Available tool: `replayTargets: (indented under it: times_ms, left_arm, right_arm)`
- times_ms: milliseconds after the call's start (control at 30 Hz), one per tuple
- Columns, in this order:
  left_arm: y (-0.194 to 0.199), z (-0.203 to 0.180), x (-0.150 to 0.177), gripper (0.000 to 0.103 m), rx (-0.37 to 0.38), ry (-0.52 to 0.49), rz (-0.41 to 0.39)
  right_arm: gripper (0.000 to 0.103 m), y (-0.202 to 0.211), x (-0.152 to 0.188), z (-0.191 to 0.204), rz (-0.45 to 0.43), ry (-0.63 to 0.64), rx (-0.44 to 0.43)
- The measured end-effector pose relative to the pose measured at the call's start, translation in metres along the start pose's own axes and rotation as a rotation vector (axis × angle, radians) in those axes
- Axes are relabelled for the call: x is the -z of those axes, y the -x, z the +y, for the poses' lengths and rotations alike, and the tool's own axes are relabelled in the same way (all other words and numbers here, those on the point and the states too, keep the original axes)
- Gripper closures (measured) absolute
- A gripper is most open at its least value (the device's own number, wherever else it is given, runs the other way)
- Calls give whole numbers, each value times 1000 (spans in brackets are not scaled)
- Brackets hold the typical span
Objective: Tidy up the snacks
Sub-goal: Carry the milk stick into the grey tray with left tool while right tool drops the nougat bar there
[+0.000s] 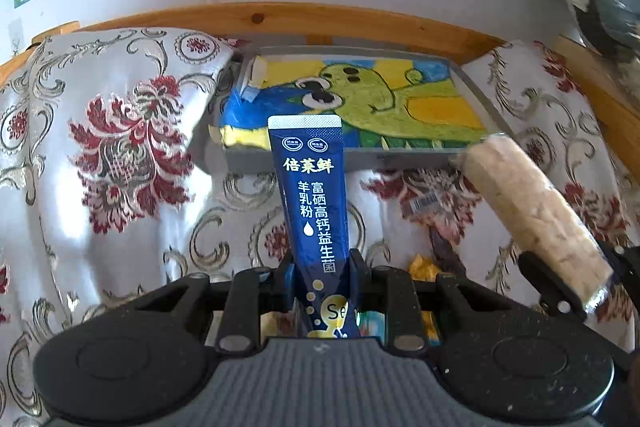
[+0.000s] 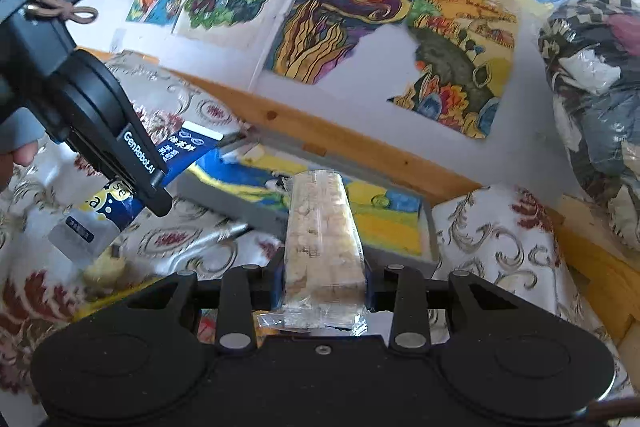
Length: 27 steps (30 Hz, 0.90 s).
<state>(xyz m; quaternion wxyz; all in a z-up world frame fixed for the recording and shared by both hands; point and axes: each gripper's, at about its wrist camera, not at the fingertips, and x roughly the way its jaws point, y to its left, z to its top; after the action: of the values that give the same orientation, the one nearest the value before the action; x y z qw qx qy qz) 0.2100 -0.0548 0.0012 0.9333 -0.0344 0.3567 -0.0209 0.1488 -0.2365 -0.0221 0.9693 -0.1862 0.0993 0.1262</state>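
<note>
White wall (image 2: 532, 131) hung with bright drawings (image 2: 340, 15); below it a wooden rail (image 1: 280, 17) and a surface draped in floral cloth (image 1: 112, 147).

Left gripper (image 1: 322, 269): jaws nearly closed, clamped on both sides of a blue sachet (image 1: 314, 195) with printed characters. Sachet upright between the jaws, sealed silver end projecting forward past the fingertips, lower end reaching back toward the gripper body.

Right gripper (image 2: 324, 277): jaws part-way closed, pressed against the two long sides of a pale snack bar (image 2: 320, 227) in clear wrap. Bar projecting forward beyond the fingertips, crimped wrapper end lying behind the jaws.

Ahead of both pairs of jaws: grey tray (image 1: 476, 99) lined with a yellow, green and blue drawing, resting on the cloth. Tip of sachet and tip of bar both seen over the tray's near edge; contact with tray cannot be told.

Left of the right jaws: left gripper seen from the side, sachet tilted toward the tray. Right of the left jaws: bar tilted, held at its lower end.
</note>
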Motion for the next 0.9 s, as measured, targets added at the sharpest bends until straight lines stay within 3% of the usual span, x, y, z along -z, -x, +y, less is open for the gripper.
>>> replayTargets:
  times_ms: [467, 700, 900]
  left_arm:
    - [-37, -42, -94, 76, -14, -107, -61]
    - [-92, -69, -134, 75, 15, -135, -17]
    - [-146, -86, -163, 75, 44, -132, -40]
  right_arm:
    - [66, -93, -21, -45, -119, -44, 28]
    - [66, -143, -24, -86, -111, -112, 65]
    - [66, -185, -23, -112, -69, -188, 62]
